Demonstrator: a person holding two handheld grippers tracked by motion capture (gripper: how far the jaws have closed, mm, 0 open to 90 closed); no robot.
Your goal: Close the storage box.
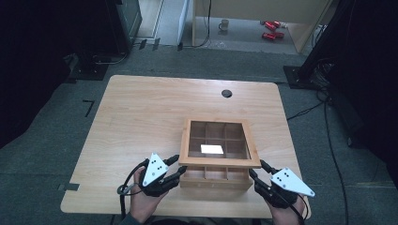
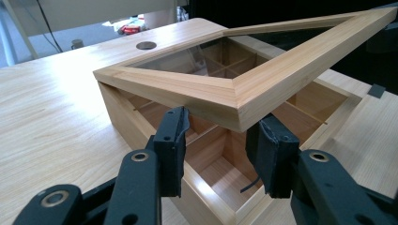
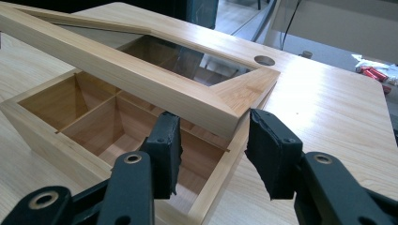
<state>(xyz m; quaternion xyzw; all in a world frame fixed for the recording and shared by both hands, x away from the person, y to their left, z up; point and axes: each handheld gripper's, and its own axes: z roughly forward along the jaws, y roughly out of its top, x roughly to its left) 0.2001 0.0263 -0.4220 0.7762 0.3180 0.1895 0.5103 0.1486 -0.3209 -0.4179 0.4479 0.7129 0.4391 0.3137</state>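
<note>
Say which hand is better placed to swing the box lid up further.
Left, narrowly. Both are open at the front corners of the raised lid, but in the high view the left tongs overlap the lid's edge, while the right tongs sit just off its corner.

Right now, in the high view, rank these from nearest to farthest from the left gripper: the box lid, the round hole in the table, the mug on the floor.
Measured from the left gripper:
1. Box lid: its raised front left corner is right at the jaws.
2. Round hole: in the tabletop, beyond the box, near the far edge.
3. Mug: on the floor, past the table's far edge.
</note>
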